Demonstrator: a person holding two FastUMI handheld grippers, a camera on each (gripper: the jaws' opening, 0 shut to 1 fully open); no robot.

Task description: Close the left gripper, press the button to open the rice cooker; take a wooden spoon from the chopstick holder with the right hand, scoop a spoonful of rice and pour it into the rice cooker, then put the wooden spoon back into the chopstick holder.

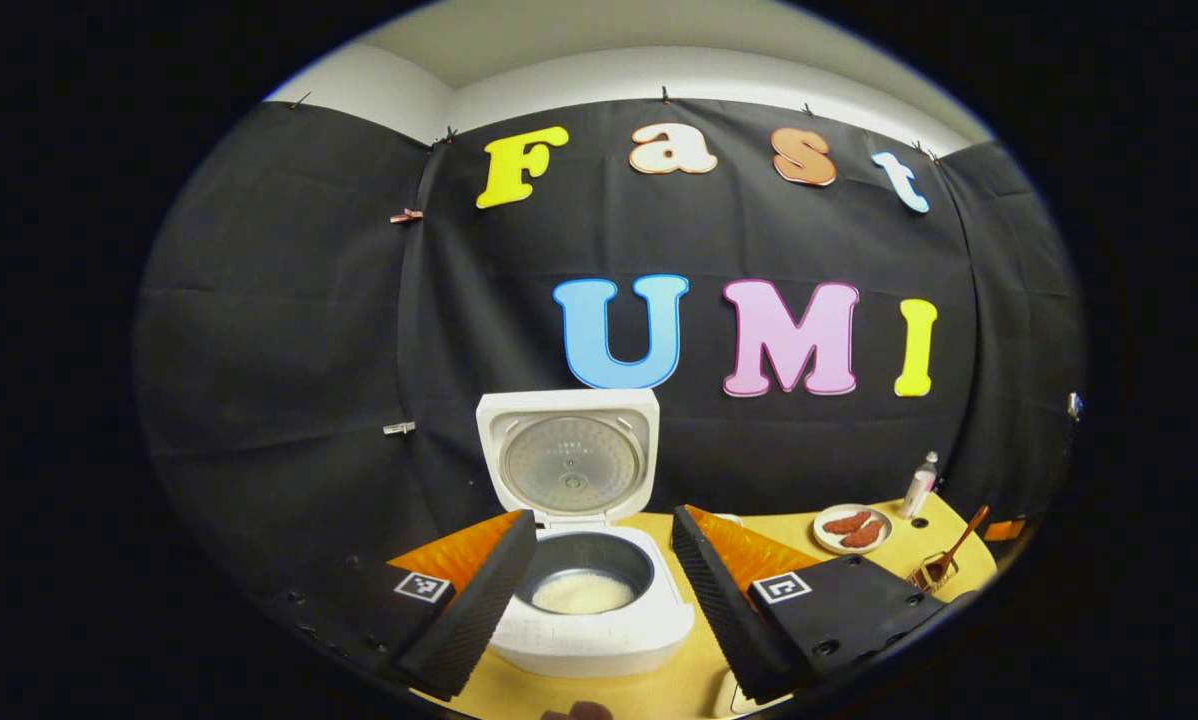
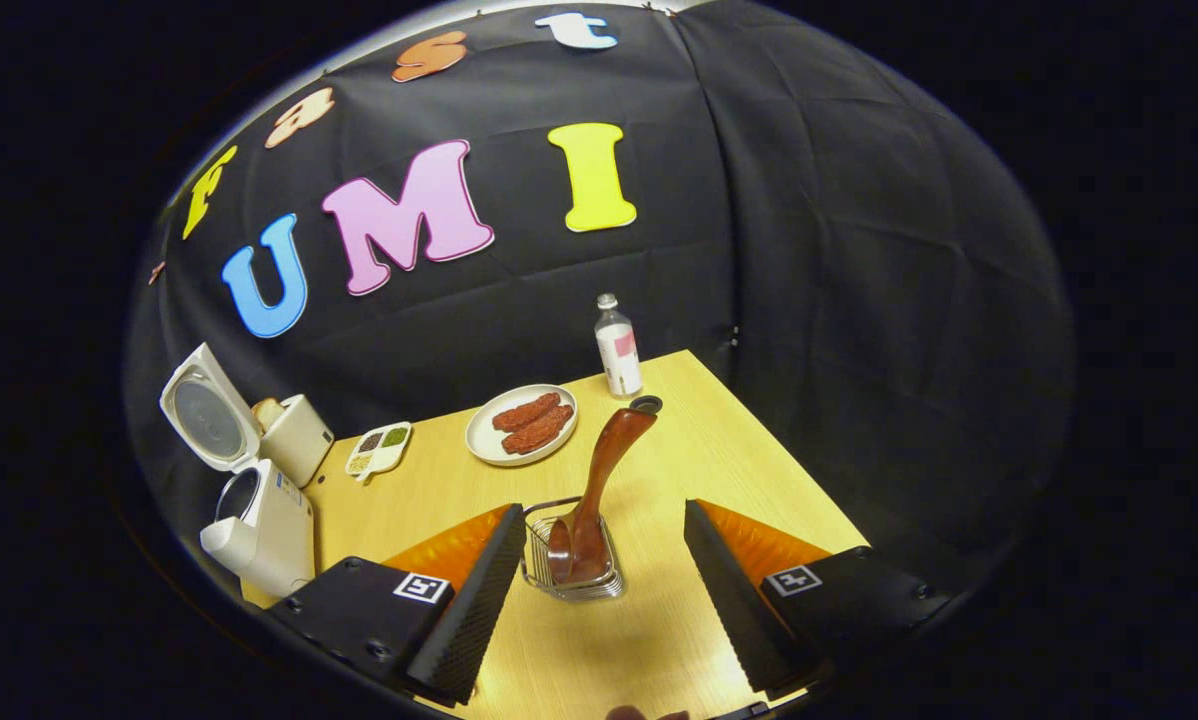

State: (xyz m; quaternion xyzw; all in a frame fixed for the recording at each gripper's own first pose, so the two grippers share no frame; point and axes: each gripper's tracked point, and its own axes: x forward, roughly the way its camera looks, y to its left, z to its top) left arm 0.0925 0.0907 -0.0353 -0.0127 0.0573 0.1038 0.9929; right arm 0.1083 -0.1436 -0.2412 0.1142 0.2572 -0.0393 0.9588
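The white rice cooker [image 1: 599,625] stands open on the table with its lid [image 1: 569,460] upright, and white rice [image 1: 582,593] lies in the inner pot. My left gripper [image 1: 604,520] is open, one finger on each side of the cooker, touching nothing. The wooden spoon [image 2: 609,470] stands bowl-down in the wire chopstick holder [image 2: 571,585]. My right gripper [image 2: 604,510] is open around the holder, and both fingers are apart from it. In the right gripper view the rice cooker [image 2: 264,530] is at the far left.
A plate of reddish food [image 2: 479,440] and a small bottle [image 2: 617,348] stand behind the holder. A small divided dish [image 2: 379,448] and a white box-shaped appliance [image 2: 297,438] are near the cooker. The table [image 2: 719,450] ends at the black cloth wall.
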